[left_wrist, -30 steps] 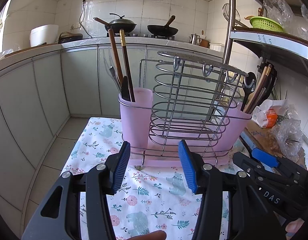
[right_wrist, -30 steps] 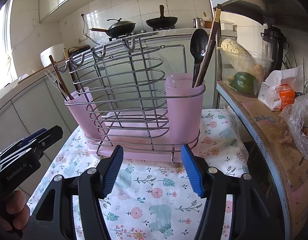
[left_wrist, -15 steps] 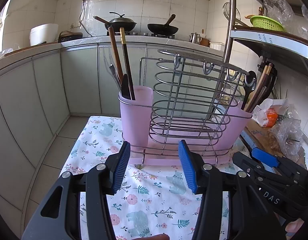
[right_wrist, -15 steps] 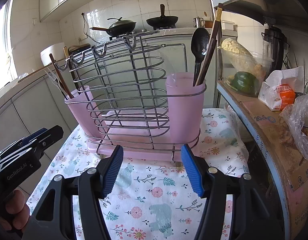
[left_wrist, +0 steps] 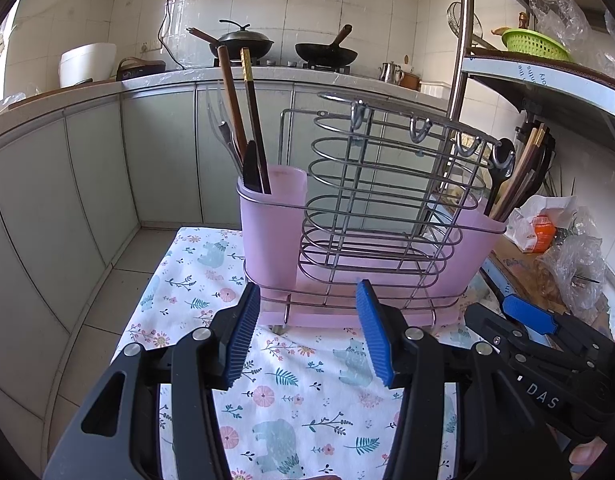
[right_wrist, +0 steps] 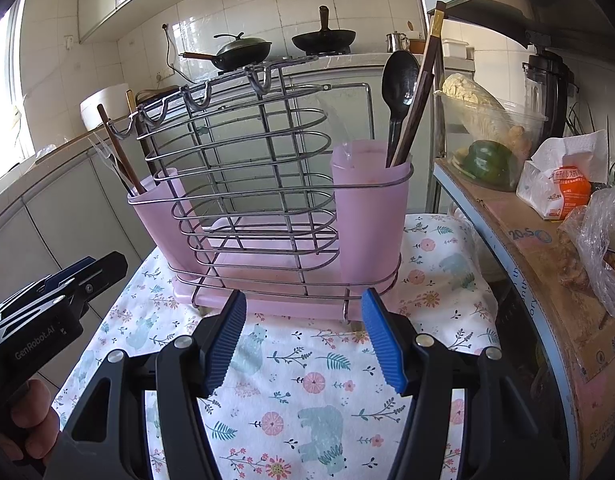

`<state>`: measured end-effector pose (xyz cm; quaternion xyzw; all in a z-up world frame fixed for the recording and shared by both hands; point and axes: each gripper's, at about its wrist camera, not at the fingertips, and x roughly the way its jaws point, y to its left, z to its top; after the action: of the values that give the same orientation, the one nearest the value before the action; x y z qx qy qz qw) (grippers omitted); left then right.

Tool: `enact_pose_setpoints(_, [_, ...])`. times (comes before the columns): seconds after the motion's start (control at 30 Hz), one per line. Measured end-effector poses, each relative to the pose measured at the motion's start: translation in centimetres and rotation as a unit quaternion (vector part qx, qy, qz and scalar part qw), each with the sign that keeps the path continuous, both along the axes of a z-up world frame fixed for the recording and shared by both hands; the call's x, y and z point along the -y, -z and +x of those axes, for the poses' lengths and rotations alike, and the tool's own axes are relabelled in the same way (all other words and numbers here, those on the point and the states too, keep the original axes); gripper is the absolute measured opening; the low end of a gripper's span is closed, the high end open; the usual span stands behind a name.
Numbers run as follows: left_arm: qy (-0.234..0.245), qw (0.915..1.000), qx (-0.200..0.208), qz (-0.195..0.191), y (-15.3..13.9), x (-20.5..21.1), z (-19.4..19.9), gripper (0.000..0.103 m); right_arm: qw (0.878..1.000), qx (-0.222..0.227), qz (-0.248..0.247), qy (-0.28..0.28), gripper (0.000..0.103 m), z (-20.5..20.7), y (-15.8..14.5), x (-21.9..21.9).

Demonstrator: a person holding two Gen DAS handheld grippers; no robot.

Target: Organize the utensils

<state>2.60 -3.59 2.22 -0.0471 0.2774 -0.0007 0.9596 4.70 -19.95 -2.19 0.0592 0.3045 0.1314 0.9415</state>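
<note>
A wire utensil rack [left_wrist: 379, 208] [right_wrist: 243, 184] with a pink cup at each end stands on a floral cloth. The left cup [left_wrist: 273, 224] [right_wrist: 159, 208] holds brown chopsticks [left_wrist: 245, 116], a clear fork and a black utensil. The right cup [right_wrist: 369, 208] [left_wrist: 473, 248] holds a black spoon [right_wrist: 399, 96] and chopsticks [right_wrist: 421, 88]. My left gripper [left_wrist: 307, 332] is open and empty, just in front of the rack's base. My right gripper [right_wrist: 305, 336] is open and empty, also in front of the base.
The floral cloth [right_wrist: 315, 384] covers a small table with floor to its left. A shelf [right_wrist: 547, 280] on the right carries a tissue pack, plastic bags and a food container. A kitchen counter with woks [left_wrist: 251, 44] lies behind.
Both grippers have barely shifted; the rack sits slightly lower and closer in view. Nothing was taken hold of or let go.
</note>
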Motion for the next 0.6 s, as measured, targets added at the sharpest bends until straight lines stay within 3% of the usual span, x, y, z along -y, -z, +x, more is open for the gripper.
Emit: enact_pose_setpoints(0.6, [0.003, 1.0, -0.009, 0.0, 0.37, -0.14, 0.26, 0.05, 1.0, -0.008, -0.002, -0.001, 0.059, 0.38, 0.43, -0.1])
